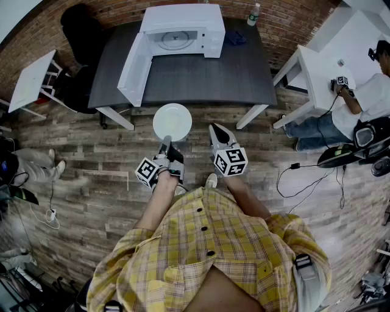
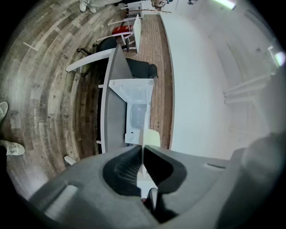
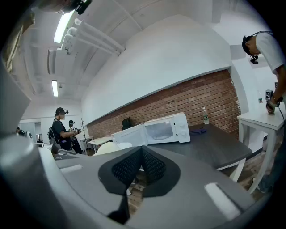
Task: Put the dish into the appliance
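Note:
A round white plate hangs level over the wood floor, just short of the dark table. My left gripper is shut on its near rim. In the left gripper view the plate shows edge-on, pinched between the jaws. On the table's far side stands the white microwave, its door swung open to the left and its turntable showing. To the right of the plate my right gripper is shut and holds nothing. The right gripper view shows the microwave ahead and the plate at left.
A bottle and a blue cloth sit on the table right of the microwave. A black chair and a white table stand at left. At right a person works at a white desk. Cables trail on the floor.

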A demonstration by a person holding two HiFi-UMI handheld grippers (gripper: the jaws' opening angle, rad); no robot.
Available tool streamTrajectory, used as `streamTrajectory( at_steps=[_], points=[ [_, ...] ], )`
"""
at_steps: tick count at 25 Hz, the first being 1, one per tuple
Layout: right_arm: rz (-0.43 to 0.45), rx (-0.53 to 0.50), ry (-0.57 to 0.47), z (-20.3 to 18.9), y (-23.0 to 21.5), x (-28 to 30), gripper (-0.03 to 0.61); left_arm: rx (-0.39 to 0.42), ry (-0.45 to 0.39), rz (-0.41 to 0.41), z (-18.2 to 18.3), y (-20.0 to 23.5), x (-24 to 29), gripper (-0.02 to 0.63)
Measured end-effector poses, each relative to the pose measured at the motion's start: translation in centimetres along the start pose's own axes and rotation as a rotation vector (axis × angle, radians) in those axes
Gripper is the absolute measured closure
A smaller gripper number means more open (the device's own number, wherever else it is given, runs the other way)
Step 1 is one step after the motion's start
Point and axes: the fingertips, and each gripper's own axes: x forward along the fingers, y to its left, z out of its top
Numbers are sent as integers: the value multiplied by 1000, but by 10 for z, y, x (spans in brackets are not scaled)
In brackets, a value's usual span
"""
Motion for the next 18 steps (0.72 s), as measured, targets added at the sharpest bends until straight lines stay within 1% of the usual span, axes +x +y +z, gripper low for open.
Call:
streamTrajectory(
  at_steps=[5,8,12,16,18],
  points=[
    [-3,-10,5,-5,-6,0,575,29,-5,11,5,5,1,600],
    [-5,-12,7,-7,-5,0,575,14,-11,6,7,3,1,600],
    [-11,-24,8,-8,-7,-2,575,17,-12,16,8,6,0,600],
    [-22,-53,5,-5,-12,-6,575,11,-11,50,2,14,0,600],
    [-15,-62,0,-2,-12,-6,575,22,-16,35,1,9,3,600]
  ],
)
